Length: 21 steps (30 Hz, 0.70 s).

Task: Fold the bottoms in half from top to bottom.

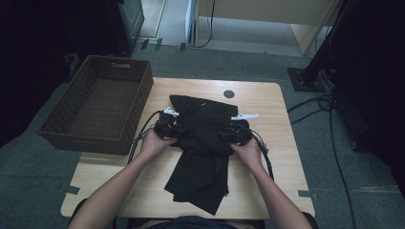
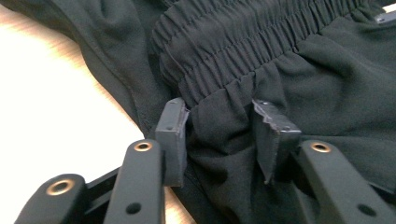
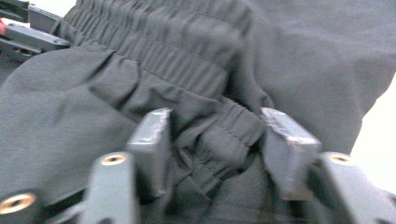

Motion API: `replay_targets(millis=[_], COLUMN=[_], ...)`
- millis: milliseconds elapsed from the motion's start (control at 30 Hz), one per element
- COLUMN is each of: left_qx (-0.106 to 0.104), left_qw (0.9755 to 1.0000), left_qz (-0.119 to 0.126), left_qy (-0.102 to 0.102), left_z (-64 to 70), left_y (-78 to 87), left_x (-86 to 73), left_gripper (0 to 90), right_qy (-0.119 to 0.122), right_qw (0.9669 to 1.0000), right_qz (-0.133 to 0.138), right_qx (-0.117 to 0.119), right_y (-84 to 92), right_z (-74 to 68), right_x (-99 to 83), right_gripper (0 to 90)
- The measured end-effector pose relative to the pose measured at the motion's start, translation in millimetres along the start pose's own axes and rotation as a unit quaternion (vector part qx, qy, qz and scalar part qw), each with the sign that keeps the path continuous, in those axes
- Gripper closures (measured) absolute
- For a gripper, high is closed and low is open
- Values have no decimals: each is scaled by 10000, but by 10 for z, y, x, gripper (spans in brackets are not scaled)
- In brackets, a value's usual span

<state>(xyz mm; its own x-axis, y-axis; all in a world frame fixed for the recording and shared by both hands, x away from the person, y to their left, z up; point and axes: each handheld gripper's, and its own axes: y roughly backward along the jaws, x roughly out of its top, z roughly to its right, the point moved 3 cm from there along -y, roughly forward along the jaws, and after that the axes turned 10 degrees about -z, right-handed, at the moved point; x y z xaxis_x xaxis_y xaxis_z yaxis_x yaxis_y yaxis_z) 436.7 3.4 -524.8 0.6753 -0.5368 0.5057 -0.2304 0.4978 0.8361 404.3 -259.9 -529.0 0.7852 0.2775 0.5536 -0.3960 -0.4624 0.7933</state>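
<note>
A pair of black trousers (image 1: 200,148) with an elastic waistband (image 2: 243,42) lies crumpled on the light wooden table (image 1: 272,157). A person's hands hold one gripper at each side of it. My left gripper (image 2: 224,126) has its jaws around a bunch of cloth just under the waistband, and the pads press into it; from above it sits at the garment's left edge (image 1: 174,128). My right gripper (image 3: 212,135) straddles a loose fold of the waistband (image 3: 224,130) at the right edge (image 1: 231,134), with the cloth slack between wide jaws.
A dark wicker basket (image 1: 119,64) stands at the table's left, overhanging the edge. A small round hole (image 1: 229,94) marks the table's far side. Cables (image 1: 334,143) lie on the grey floor at the right.
</note>
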Motion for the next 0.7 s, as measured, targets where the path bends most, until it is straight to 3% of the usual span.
replay_targets(millis=[33, 67, 133, 167, 267, 333, 433, 500, 533, 567, 700], left_qx=[0, -71, -39, 76, 56, 18, -8, -42, -75, -75, -36], left_qw=[10000, 10000, 9999, 9998, 9994, 9994, 9996, 9997, 9998, 9998, 9999], left_qz=[0, 49, 82, 165, 146, 165, 244, 211, 174, 174, -12], left_qy=[0, 19, 44, 75, 293, 319, 152, 145, 97, 97, 99], left_z=[0, -13, -26, -70, -128, -131, -83, -59, -22, -22, 23], left_y=[0, -14, -27, -54, -46, -14, 144, 178, 201, 201, 160], left_x=[0, 21, 40, 79, 146, 161, 179, 177, 167, 167, 113], left_gripper=[645, 660, 658, 646, 606, 594, 572, 564, 560, 559, 541], right_qy=[0, 192, 250, 282, 89, 13, 394, 394, 278, 237, 5], right_qw=[10000, 9997, 9992, 9989, 9992, 9995, 9973, 9973, 9987, 9990, 9999], right_qz=[0, -5, 72, 136, 228, 180, 352, 358, 304, 292, 123], right_qx=[0, -167, -300, -359, -332, -271, -515, -501, -294, -250, -55], right_y=[0, -17, -52, -73, -119, -102, 150, 218, 316, 341, 311], right_z=[0, -16, 7, 38, 141, 154, 70, 43, 1, -18, -40], right_x=[0, 18, 66, 99, 203, 232, 264, 259, 227, 197, 49], right_gripper=[480, 530, 541, 535, 476, 471, 477, 456, 427, 416, 392])
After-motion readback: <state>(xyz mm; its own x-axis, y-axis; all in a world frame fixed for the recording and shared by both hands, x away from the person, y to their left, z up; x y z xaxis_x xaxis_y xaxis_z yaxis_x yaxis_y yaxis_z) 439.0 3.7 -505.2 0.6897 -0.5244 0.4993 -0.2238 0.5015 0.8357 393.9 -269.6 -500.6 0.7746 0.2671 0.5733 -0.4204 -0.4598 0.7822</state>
